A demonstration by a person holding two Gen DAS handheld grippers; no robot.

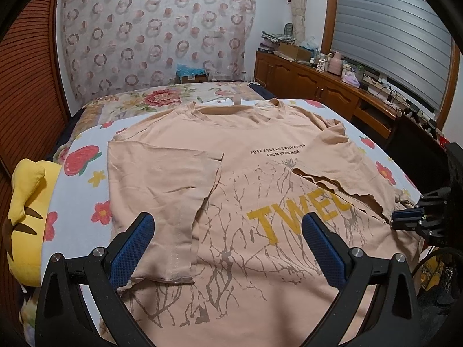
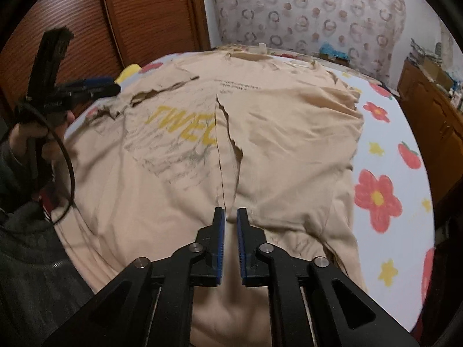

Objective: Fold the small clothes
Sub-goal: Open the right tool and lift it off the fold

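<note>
A peach T-shirt (image 1: 260,179) with yellow letters and a grey branch print lies flat on the bed, print up; it also shows in the right wrist view (image 2: 289,133). Both sides are folded inward over the front. My left gripper (image 1: 227,225) is open and empty, hovering above the shirt's lower half, over the folded left sleeve. My right gripper (image 2: 230,212) is shut on the folded edge of the shirt's right side; it also shows in the left wrist view (image 1: 405,219) at the shirt's right edge.
The bed has a white sheet with red flowers (image 2: 376,196). A yellow plush toy (image 1: 26,208) lies at the bed's left edge. A wooden cabinet (image 1: 318,86) with clutter stands at the right. A wooden slatted door (image 2: 150,14) is on the left.
</note>
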